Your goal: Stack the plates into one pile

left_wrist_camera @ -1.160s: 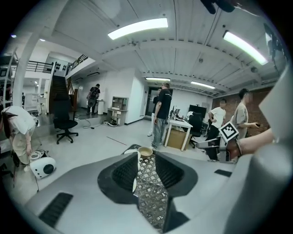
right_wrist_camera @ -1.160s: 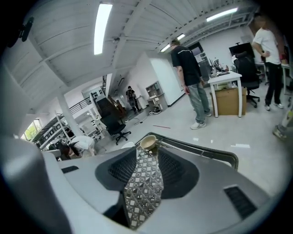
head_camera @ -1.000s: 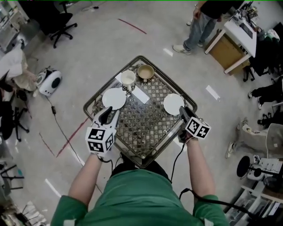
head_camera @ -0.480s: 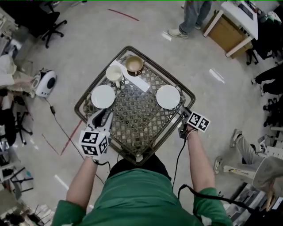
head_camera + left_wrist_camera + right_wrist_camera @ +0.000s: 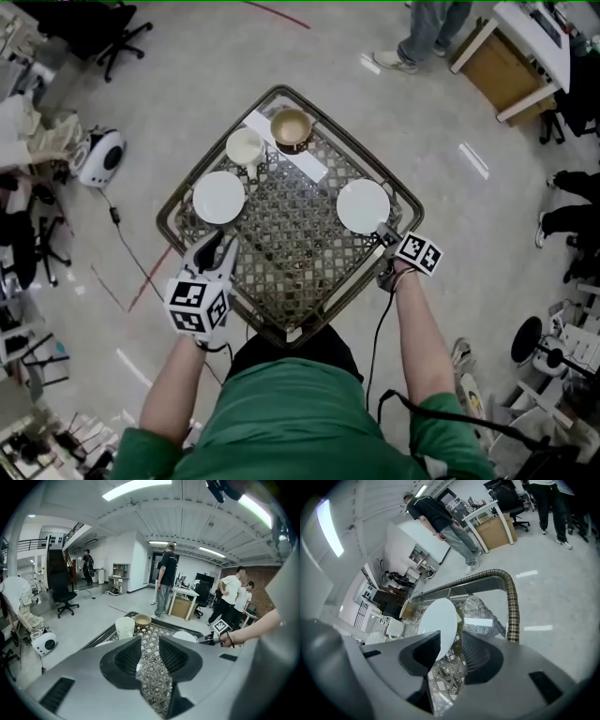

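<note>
- The two plates lie well apart on the table (image 5: 291, 234). The left plate (image 5: 218, 197) is at middle left of the head view and the right plate (image 5: 363, 206) at middle right. One must travel to the other to make a pile.
- The right gripper (image 5: 382, 232) sits at the lower right edge of the right plate. In its own view it is rolled so that a jaw lies to either side of the plate's rim, which suits lifting a flat thing by its edge.
- Its jaws have just been closing with the rim between them. A gap still shows beside the rim, so I judge the plate not yet pinched.
- The left gripper (image 5: 216, 242) sits at the lower left edge of the table, short of the left plate and pointing towards it. Its jaws are parted with only the table's lattice showing between them. It is probably waiting there.
- The raised rail (image 5: 512, 606) runs just beside the right plate, so the right gripper has little room and must lift clear of it.
- The middle of the table is bare, which leaves an open path leftwards between the plates.
- The cup (image 5: 246, 147) stands just above the left plate, with the bowl (image 5: 292, 127) and a white strip (image 5: 286, 145) near the top corner. A plate set down on the left could nudge the cup if it drifts upward in the frame.
</note>
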### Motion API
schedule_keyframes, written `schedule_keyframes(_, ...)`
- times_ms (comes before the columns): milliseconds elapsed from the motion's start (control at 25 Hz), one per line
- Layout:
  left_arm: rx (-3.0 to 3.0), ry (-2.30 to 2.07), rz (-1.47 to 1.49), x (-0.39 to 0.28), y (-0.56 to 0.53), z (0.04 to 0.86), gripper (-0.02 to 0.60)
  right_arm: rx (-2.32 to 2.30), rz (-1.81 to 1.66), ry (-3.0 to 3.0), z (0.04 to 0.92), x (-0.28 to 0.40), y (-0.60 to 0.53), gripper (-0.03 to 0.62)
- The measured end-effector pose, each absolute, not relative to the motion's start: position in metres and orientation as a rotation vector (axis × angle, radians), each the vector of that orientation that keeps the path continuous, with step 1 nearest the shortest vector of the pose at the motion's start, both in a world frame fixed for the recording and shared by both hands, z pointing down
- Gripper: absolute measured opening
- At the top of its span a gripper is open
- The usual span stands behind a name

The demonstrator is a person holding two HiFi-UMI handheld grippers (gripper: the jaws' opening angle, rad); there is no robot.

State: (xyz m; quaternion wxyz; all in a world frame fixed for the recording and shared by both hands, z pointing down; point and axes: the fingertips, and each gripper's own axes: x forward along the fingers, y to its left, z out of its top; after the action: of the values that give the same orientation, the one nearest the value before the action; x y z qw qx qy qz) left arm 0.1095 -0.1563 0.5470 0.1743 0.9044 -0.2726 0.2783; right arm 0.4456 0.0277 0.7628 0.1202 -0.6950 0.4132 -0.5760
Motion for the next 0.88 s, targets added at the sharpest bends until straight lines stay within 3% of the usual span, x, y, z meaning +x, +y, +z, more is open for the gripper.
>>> schedule_keyframes(400, 2.522, -0.822, 0.775, 0.103, -0.153, 0.548, 0.129, -1.975, -1.692, 1.207, 0.771, 0.446, 0.012, 0.124)
schedule_keyframes(560, 2.516, -0.842, 0.767, 0.097, -0.152, 0.547, 0.129, -1.998, -1.709, 1.224, 0.774, 0.444, 0.010, 0.069)
schedule_keyframes(880, 2.506, -0.876, 0.738, 0.083, -0.149, 0.539, 0.129, -1.900, -1.571, 1.232, 0.740, 0.444, 0.000, 0.037)
